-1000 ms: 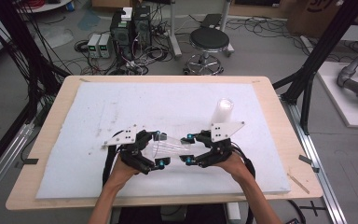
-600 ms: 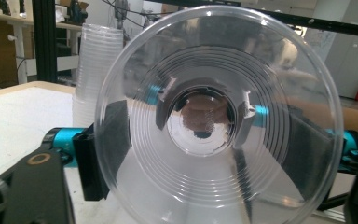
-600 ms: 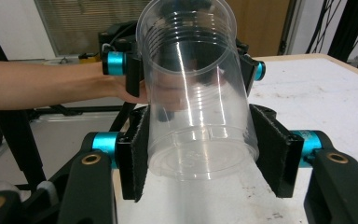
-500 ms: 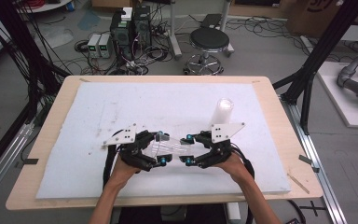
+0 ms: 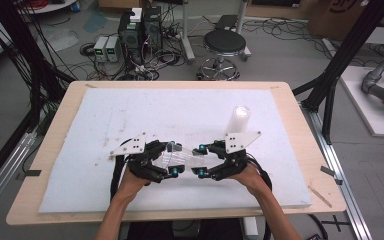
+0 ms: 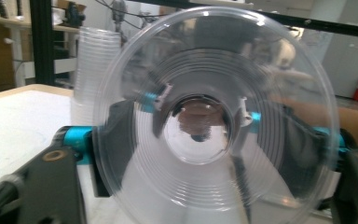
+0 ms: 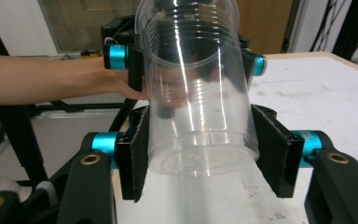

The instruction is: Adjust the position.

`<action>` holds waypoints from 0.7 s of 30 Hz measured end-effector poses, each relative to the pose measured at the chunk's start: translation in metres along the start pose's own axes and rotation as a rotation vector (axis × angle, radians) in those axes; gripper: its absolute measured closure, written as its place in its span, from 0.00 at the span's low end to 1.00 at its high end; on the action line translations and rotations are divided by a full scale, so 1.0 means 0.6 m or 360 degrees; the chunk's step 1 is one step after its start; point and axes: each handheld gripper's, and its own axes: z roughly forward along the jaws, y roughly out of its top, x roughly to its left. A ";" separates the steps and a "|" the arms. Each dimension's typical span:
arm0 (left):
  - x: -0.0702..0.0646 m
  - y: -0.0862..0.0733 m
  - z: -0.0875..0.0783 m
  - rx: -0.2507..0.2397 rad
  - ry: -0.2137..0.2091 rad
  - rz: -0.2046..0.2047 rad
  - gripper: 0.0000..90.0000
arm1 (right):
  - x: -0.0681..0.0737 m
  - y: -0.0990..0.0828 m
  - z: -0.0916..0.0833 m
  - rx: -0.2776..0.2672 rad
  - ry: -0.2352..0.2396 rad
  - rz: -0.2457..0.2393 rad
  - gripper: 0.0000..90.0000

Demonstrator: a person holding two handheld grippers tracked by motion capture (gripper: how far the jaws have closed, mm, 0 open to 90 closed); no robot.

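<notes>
Between the two hand-held grippers, near the 6 o'clock edge of the tabletop [image 5: 310,165], a clear plastic cup [image 5: 180,155] lies on its side, held off the white mat [image 5: 130,110]. The left hand-held gripper [image 5: 169,159] sits at the cup's mouth end; its own view looks straight into the open cup [image 6: 214,116], but whether its jaws press the rim cannot be told. The right hand-held gripper [image 5: 198,160] is clamped on the cup's base end, both padded jaws against the wall of the cup [image 7: 198,98] in its own view. The cup appears empty; the ribbed wall may hide a second nested cup, and this cannot be confirmed. If the step in hand is to separate or pass the cup, keep both hand-held grippers on one axis, pull straight apart toward 9 and 3 o'clock, and apply light pressure only, because the thin wall will likely buckle under a hard squeeze. At 1 o'clock from the right hand-held gripper, a stack of clear cups [image 5: 238,120] stands upright on the mat, well apart from the held cup; its contents beyond the nested cups cannot be seen.
</notes>
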 end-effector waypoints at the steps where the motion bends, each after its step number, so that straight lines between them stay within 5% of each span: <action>1: 0.000 0.000 0.000 0.0002 0.0001 0.0004 0.34 | 0.000 0.000 0.000 0.0006 -0.0004 -0.0002 0.46; 14: 0.000 0.001 -0.002 0.0002 -0.0002 -0.0001 0.35 | -0.001 0.001 0.003 0.0027 0.0015 0.0000 0.44; 21: -0.001 0.002 -0.003 0.0008 -0.0004 0.0001 0.35 | 0.001 0.001 0.007 0.0049 -0.0007 0.0032 0.21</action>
